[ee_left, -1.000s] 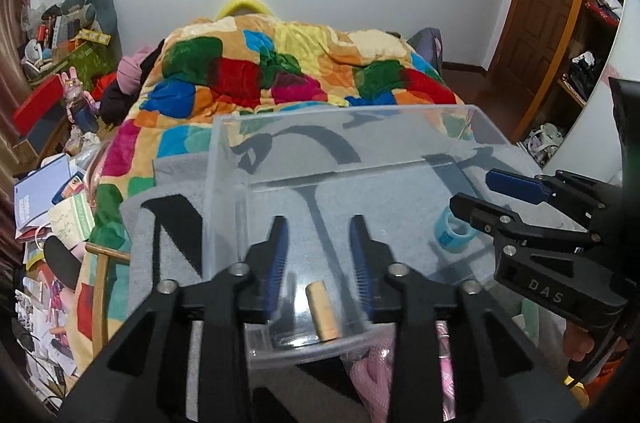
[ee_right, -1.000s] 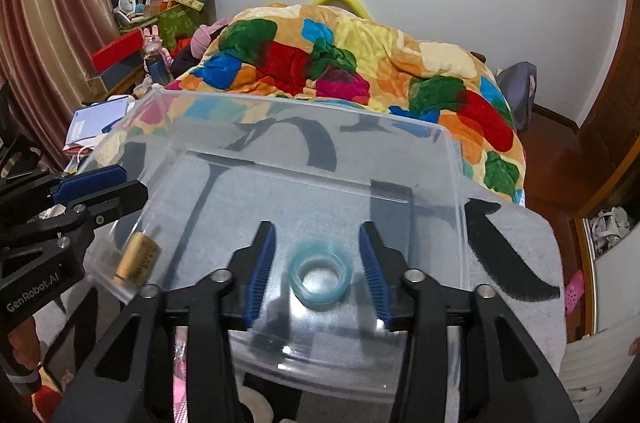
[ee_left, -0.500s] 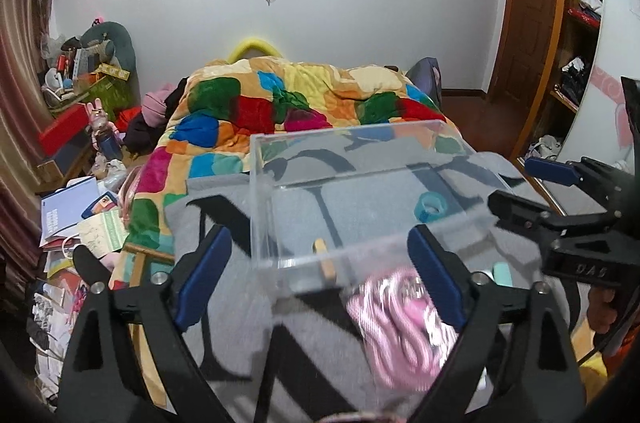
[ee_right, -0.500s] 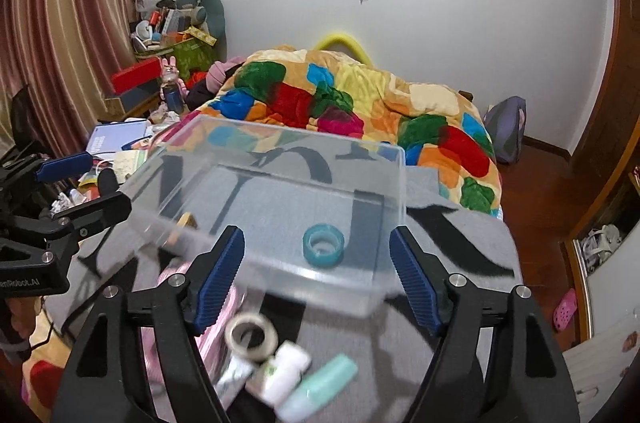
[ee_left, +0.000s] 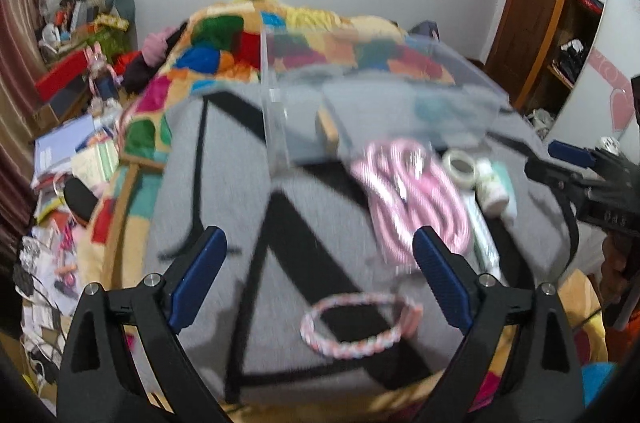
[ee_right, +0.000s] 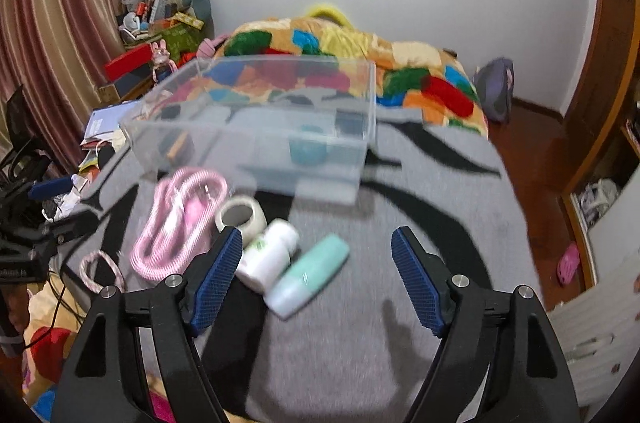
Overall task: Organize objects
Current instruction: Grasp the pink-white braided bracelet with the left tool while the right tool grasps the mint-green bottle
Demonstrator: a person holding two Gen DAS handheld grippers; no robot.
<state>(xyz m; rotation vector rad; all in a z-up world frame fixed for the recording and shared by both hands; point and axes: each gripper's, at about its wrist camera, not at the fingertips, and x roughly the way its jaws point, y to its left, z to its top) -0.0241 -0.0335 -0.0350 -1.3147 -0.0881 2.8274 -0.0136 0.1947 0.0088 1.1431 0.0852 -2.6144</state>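
The left tongs (ee_left: 320,271) stand wide apart with nothing between them, held above the grey blanket (ee_left: 224,191) over a braided ring (ee_left: 356,323) that lies near the blanket's front edge, a likely pick for this side judging by where the fingers frame it. The right tongs (ee_right: 316,275) are spread just as wide and grip nothing; they hang over a white bottle (ee_right: 268,255) and a mint tube (ee_right: 308,271), which lie touching side by side, so either could be closed on from here. Just beyond the bottle sits a roll of pale tape (ee_right: 242,215), and beside it to the left a coiled pink cord (ee_right: 180,219). These loose things are bunched in front of the clear bin (ee_right: 256,119), presumably so each is a short carry from it. The bin rests on the blanket farther up the bed, its open top facing up. Inside, seen through blurred walls, are a teal tape roll (ee_right: 308,149) toward the middle and a tan cork-like piece (ee_left: 328,131) toward the left end; nothing else in it can be made out. By that count two items are stowed and five remain outside, so the sorting looks well short of done. Behind the bin lies a patchwork quilt (ee_right: 352,67).
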